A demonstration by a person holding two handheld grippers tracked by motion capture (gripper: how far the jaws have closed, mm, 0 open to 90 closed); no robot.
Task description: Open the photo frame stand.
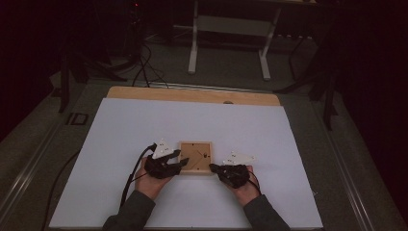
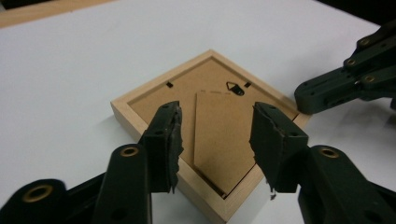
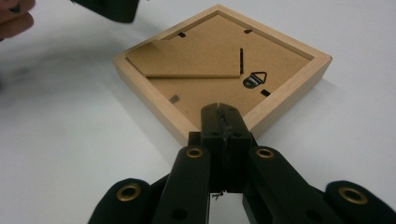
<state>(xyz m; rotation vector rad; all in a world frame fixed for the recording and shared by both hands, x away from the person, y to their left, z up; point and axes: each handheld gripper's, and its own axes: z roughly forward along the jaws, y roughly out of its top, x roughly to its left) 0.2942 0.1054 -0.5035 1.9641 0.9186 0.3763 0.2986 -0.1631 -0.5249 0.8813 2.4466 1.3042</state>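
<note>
Picture frame (image 1: 196,157) lies face down on the table (image 1: 120,130); right tongs (image 3: 223,122) closed, pinning its corner, left tongs (image 2: 217,140) spread over the backing.

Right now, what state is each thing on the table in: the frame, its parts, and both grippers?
Picture frame: lying face down, back up, on the white sheet.
Stand flap: folded flat against the backing.
Hanger hook: flat on the backing.
Left gripper: jaws apart above the frame's near corner, gripping nothing.
Right gripper: jaws shut together at the frame's corner.
</note>
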